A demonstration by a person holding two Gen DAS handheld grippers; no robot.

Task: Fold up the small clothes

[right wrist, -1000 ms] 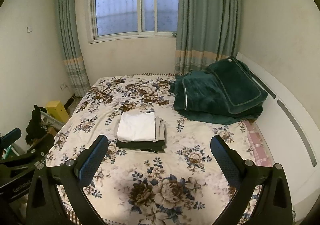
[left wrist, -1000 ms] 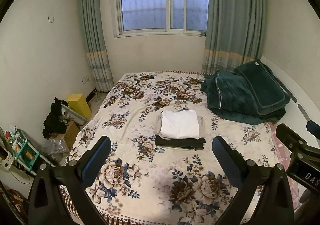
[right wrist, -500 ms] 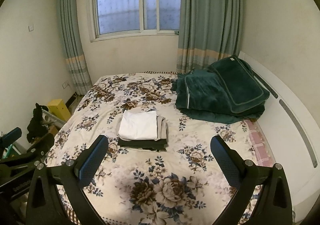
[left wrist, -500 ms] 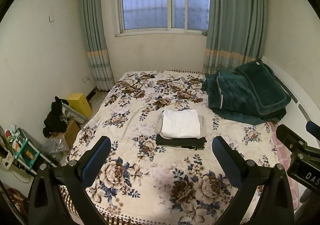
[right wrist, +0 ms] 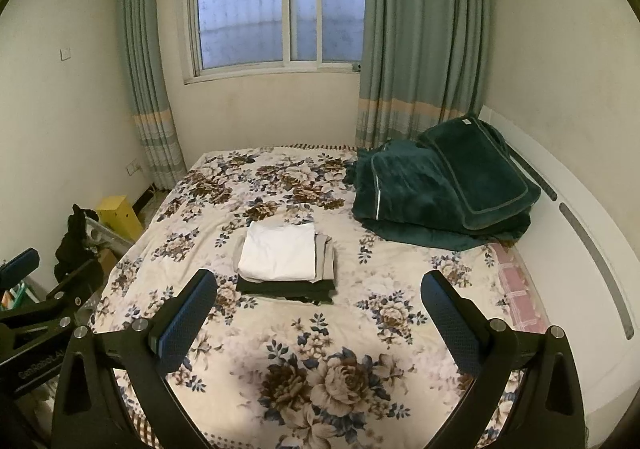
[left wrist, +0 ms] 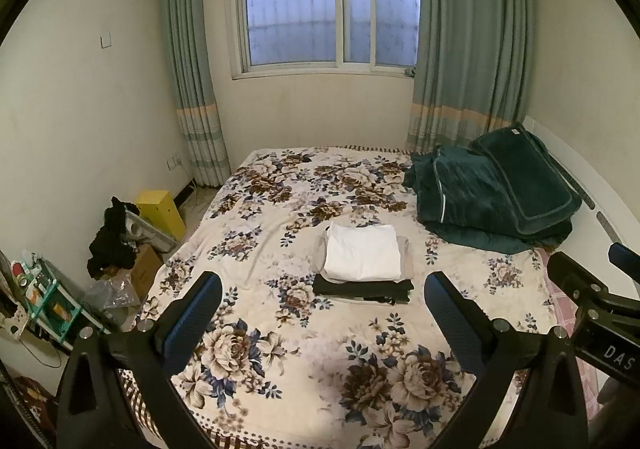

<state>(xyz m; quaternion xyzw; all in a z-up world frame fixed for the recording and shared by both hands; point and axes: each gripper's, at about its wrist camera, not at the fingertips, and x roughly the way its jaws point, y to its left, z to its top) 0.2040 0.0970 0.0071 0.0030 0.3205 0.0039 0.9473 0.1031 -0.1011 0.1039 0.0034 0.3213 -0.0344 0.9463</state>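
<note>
Overall, both claws were held above the near end of the bed (left wrist: 248,233), each spread wide and gripping nothing. The left claw (left wrist: 322,313) occupied the lower part of the left wrist view, its black angular arms ending in blue, finely dimpled rectangular pads (left wrist: 192,319) that stood well apart. The right claw (right wrist: 318,311) showed the same build and the same wide spread in the lower part of the right wrist view. Part of the right claw also appeared at the right edge of the left wrist view, and part of the left claw at the left edge of the right wrist view.

The stack of folded clothes (left wrist: 362,263) lay at the centre of each frame, on the bed and well beyond the pads. Its top layer was a smooth white rectangle (right wrist: 280,251), squarely folded. A beige-grey piece (right wrist: 326,253) projected past the white layer's right edge, and a dark, flat piece (right wrist: 286,289) formed the base, projecting along the near edge.

The bed cover was a soft, lightly creased cream fabric printed with brown and blue flowers. A plush dark green blanket (left wrist: 492,197) with pale piping lay heaped at centre right of the frame. Pleated grey-green curtains (right wrist: 420,41) flanked a frosted window (right wrist: 280,9) at the top centre.
</note>
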